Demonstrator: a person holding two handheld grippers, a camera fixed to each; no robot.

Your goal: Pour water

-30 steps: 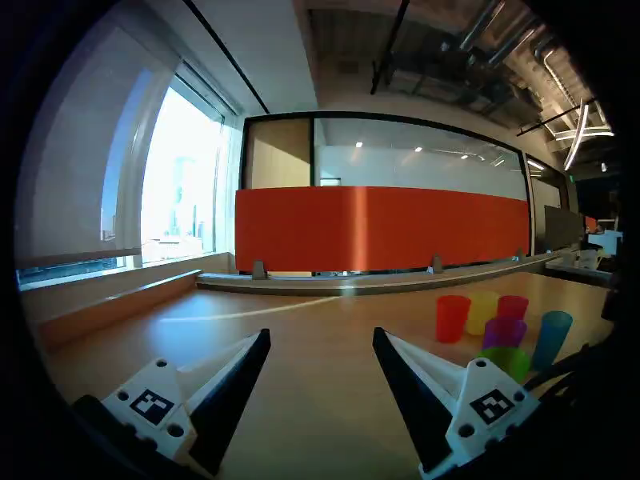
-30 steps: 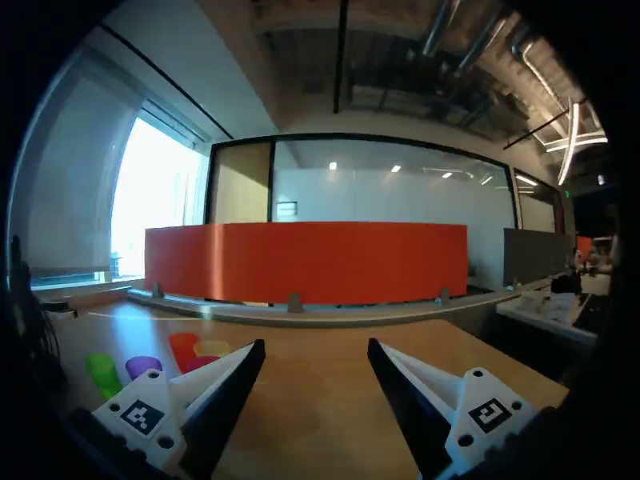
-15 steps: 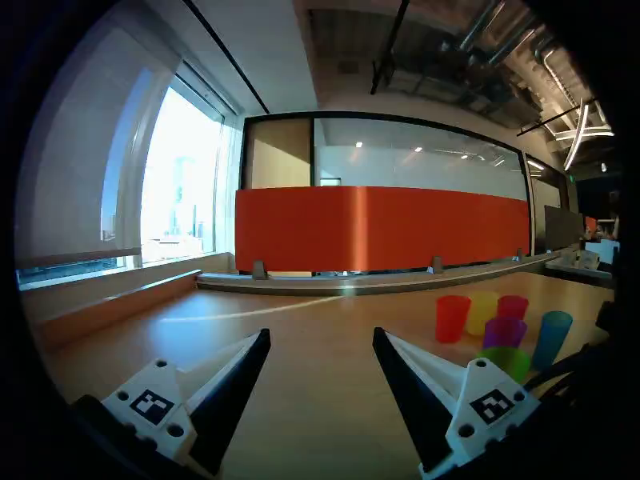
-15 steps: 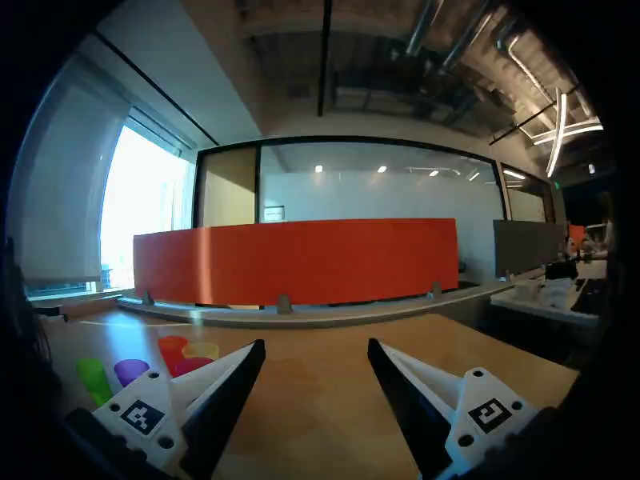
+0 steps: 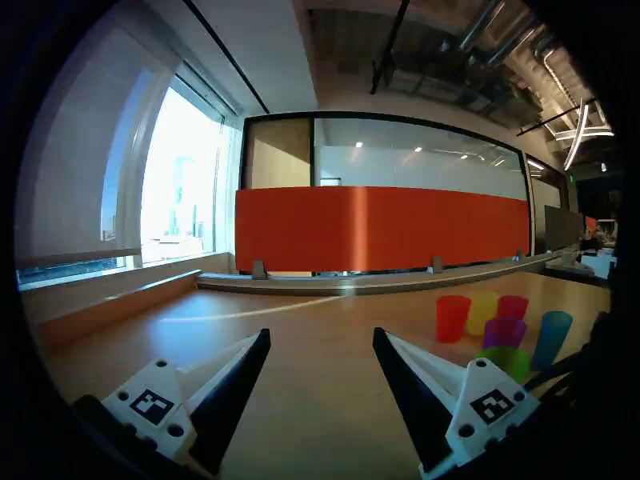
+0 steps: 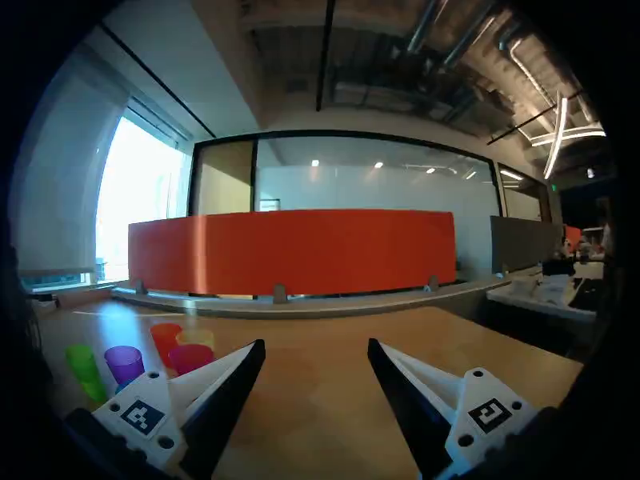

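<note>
We see the left gripper (image 5: 320, 331) w/ fingers spread wide, holding nothing, low over the wooden desk (image 5: 264, 312). Plastic cups stand clustered on the desk to its front right: orange cup (image 5: 452, 318), yellow cup (image 5: 483, 309), magenta cup (image 5: 513, 306), purple cup (image 5: 504, 331), green cup (image 5: 507, 360) (partly behind the finger), blue cup (image 5: 554, 336). The right gripper (image 6: 316, 342) is spread just as wide, also holding nothing; in the right gripper view the cups sit by its left finger. An orange partition (image 5: 376, 228) lines the desk's far edge

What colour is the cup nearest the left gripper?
That cup is green, clearest in the left gripper view.
</note>
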